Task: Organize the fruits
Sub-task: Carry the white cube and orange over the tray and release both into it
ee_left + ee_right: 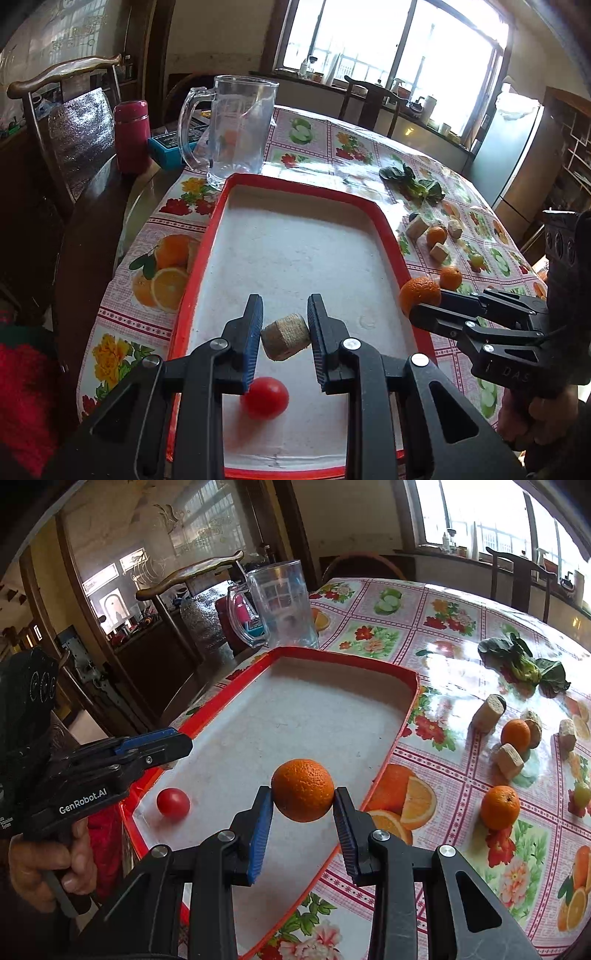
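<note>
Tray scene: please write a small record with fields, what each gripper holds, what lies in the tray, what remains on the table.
left gripper: shut on cork, above tray
right gripper: shut on orange, above tray edge
in tray: tomato
on table: two oranges, corks, grape, greens, mug

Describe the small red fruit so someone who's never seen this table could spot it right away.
Find the red-rimmed tray beside the glass pitcher. On its pale floor, at the near end, lies a small tomato. It is the only red, smooth fruit; the others are oranges.
</note>
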`<state>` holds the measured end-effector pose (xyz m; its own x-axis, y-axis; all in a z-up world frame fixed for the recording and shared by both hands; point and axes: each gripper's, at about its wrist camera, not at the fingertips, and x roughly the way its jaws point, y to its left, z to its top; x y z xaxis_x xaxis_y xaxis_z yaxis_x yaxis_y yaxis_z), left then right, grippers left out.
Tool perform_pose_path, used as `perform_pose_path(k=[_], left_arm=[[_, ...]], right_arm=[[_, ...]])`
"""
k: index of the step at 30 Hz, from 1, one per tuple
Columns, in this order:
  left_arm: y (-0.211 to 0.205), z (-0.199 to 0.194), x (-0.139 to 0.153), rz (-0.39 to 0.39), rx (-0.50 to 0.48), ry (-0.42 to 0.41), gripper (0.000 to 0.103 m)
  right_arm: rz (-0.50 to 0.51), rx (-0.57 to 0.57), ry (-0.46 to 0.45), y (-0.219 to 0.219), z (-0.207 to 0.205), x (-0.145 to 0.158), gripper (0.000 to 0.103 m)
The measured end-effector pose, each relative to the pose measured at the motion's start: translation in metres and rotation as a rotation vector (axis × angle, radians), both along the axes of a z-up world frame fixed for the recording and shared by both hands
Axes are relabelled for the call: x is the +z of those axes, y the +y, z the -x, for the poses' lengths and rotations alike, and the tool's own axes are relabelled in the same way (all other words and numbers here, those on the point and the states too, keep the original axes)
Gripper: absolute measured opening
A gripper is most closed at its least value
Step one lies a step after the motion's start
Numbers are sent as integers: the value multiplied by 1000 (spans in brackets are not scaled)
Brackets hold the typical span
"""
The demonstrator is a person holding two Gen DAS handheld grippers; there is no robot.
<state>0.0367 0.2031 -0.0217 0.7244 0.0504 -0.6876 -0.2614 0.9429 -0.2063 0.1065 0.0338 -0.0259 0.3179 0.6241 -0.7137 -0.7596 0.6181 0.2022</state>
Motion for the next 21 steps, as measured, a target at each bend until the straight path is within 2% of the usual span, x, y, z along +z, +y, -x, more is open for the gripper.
perform_pose_path(k=[21], left_arm=[[15, -24, -38, 11, 18, 127, 22]], right_arm=[[78, 58, 42, 38, -6, -27, 36]])
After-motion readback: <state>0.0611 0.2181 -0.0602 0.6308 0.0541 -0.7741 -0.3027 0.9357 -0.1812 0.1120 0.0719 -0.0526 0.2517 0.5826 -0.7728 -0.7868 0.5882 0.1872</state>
